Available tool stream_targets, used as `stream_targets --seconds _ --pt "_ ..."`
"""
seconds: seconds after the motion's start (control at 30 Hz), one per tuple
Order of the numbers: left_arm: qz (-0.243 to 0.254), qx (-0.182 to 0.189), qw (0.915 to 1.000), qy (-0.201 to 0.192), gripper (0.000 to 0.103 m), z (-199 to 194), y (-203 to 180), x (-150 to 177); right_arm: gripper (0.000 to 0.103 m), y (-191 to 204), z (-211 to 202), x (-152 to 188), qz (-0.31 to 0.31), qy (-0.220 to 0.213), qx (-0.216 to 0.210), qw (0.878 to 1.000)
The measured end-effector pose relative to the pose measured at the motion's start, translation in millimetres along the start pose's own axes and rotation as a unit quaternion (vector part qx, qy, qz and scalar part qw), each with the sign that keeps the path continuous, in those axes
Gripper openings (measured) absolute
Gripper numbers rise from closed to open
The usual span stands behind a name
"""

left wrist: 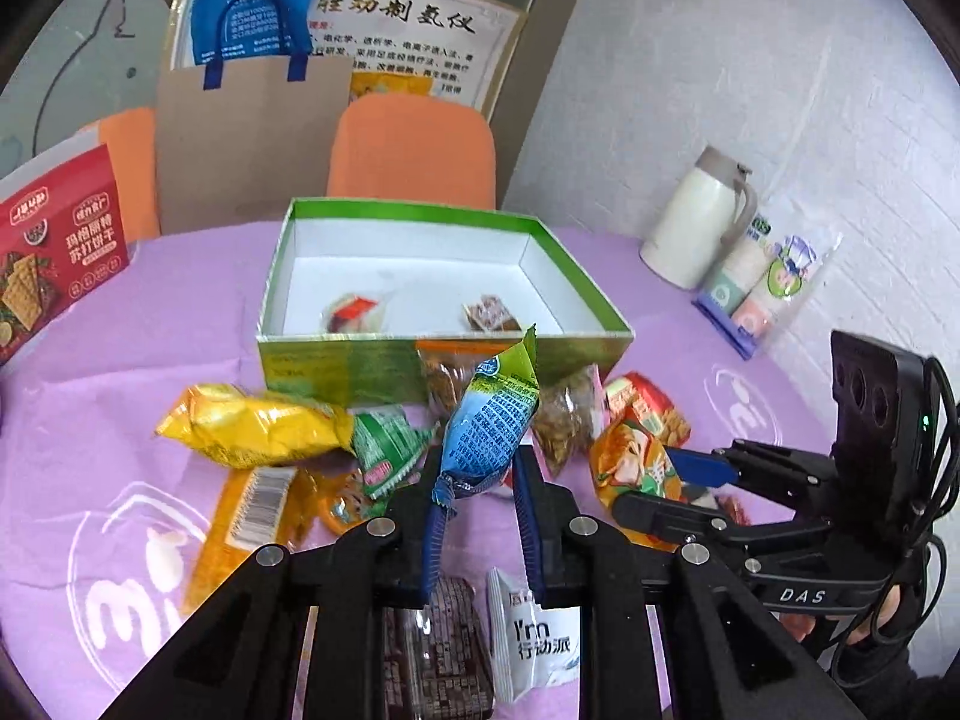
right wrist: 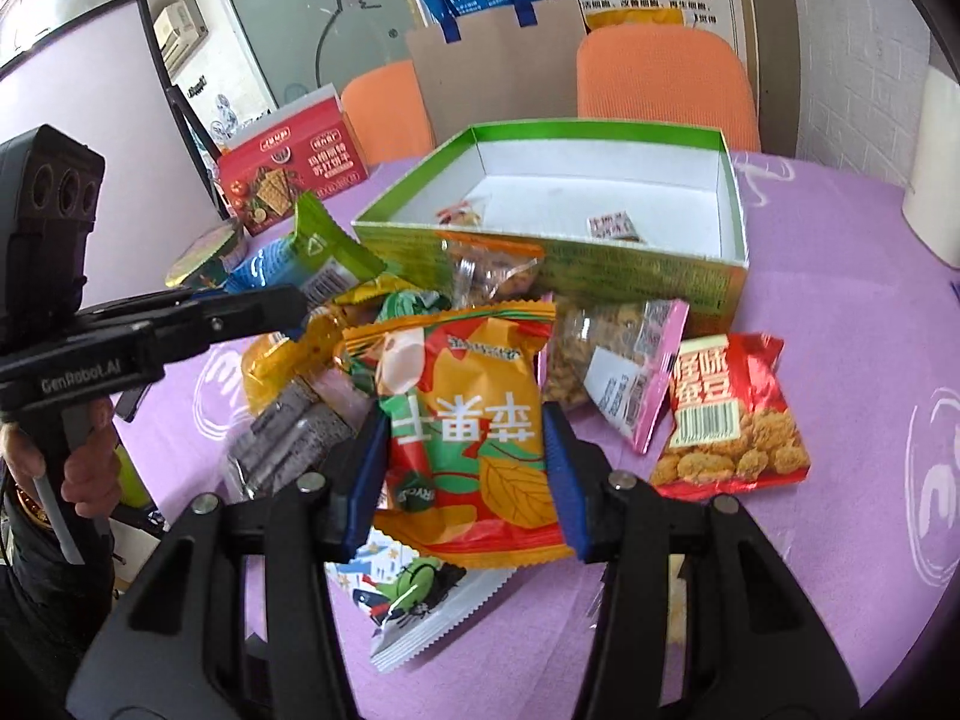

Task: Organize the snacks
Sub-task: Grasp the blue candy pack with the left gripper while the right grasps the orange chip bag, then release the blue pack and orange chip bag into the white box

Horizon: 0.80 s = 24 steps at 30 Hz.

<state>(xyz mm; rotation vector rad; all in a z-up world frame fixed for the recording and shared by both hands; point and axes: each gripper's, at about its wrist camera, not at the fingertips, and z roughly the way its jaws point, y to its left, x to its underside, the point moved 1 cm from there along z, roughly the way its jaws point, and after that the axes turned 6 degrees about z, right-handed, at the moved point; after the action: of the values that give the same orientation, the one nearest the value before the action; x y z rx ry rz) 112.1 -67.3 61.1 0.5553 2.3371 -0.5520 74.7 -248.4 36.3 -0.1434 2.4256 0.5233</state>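
An open green box (left wrist: 336,354) with a white inside holds two small snack packets (left wrist: 489,315); it also shows in the right wrist view (right wrist: 735,228). My left gripper (left wrist: 477,480) is shut on a blue-and-green snack packet (left wrist: 492,420), held tilted above the snack pile in front of the box. My right gripper (right wrist: 465,456) is shut on an orange-and-green snack bag (right wrist: 468,414) that rests on the pile. The right gripper shows in the left wrist view (left wrist: 690,489), and the left gripper shows in the right wrist view (right wrist: 288,303).
Loose snacks lie on the purple tablecloth (left wrist: 150,312): a yellow bag (left wrist: 252,426), a red bag (right wrist: 726,414), a pink-edged packet (right wrist: 618,372), a dark wrapped bar (left wrist: 438,666). A red cracker box (left wrist: 57,252), a white flask (left wrist: 696,222) and orange chairs (left wrist: 414,150) stand behind.
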Motion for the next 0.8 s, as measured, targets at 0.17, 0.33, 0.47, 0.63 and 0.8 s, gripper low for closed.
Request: stream_targets --seconds 0.17,0.33,0.47,0.63,0.8 --pt "0.008 -0.012 0.9998 -0.013 0.021 0 -4 -36 0.051 -8 -1 -29 0.012 -0.032 0.03 0.999" --pt "-0.005 -0.011 0.9999 -0.009 0.021 25 -3 -74 0.051 -32 7 -64 0.034 -0.069 0.069 0.995" --pt "0.0 -0.024 0.9997 -0.003 0.021 53 -6 -97 0.051 -50 23 -86 0.037 -0.075 0.092 0.992" --pt "-0.011 -0.034 0.9992 0.019 0.021 89 0 -109 0.051 -66 54 -97 0.025 -0.048 0.116 0.992" --pt "-0.01 -0.04 0.9984 0.039 0.022 114 6 -106 0.052 -76 80 -96 0.02 -0.02 0.12 0.992"
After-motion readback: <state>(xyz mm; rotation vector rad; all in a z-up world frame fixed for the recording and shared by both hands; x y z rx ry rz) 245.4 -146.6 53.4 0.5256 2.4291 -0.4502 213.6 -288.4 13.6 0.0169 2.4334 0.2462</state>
